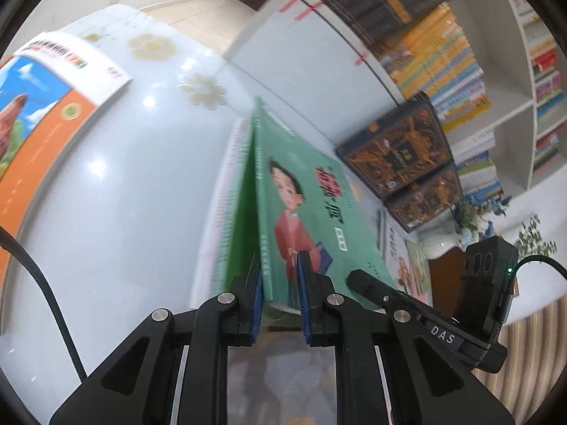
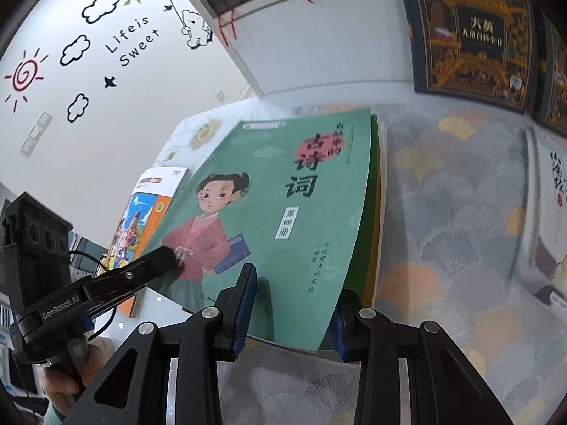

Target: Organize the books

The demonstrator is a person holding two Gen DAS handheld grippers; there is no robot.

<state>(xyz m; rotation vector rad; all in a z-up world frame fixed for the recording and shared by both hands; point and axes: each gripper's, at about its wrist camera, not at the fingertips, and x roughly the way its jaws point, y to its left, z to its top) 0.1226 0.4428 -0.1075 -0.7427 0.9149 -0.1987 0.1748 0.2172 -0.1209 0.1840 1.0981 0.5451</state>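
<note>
**Green book held between two grippers above the surface**

Both grippers hold the same green book (image 2: 269, 212), the one with a drawn child in a red robe on its cover. The left gripper (image 1: 280, 283) has its jaws closed on the near edge of the book, close to the spine, and the blue pads press on both sides of it. The right gripper (image 2: 294, 304) has its jaws closed on the lower edge of the book, one pad on the cover and one behind it. In the right wrist view the left gripper (image 2: 170, 255) shows at the left, with its tip on the cover.

The book is tilted, raised over the patterned cloth (image 2: 460, 248) that covers the surface. An orange book (image 1: 46, 134) lies flat on the white part of the surface (image 1: 124, 194), well apart to the left. Dark ornate books (image 1: 400, 148) stand against the bookshelf (image 1: 443, 53) behind, and the shelf is full of coloured spines.
</note>
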